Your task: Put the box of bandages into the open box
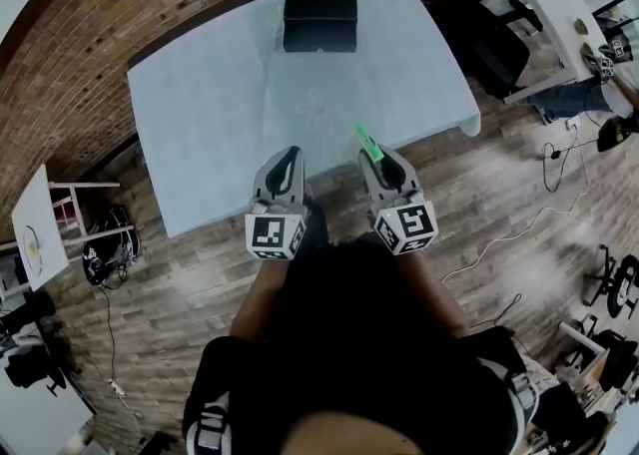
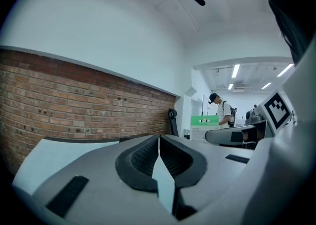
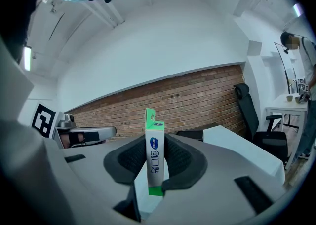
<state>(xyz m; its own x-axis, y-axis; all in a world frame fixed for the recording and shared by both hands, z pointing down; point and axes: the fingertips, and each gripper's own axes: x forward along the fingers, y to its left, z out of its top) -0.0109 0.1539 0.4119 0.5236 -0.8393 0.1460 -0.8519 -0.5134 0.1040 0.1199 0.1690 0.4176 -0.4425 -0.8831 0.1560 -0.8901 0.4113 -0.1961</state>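
Head view: at the near edge of the bench the two grippers sit side by side. The left gripper has its jaws together on nothing. The right gripper is clamped on the box of bandages. In the right gripper view the carton stands on end between the pads, with its green flap end poking out past the jaw tips. The open box, black, rests at the far end of the bench. It lies well apart from both grippers, ahead and a little left of the loaded one, more nearly in line with the left. The carry therefore looks to run forward across the bench with a slight leftward drift.
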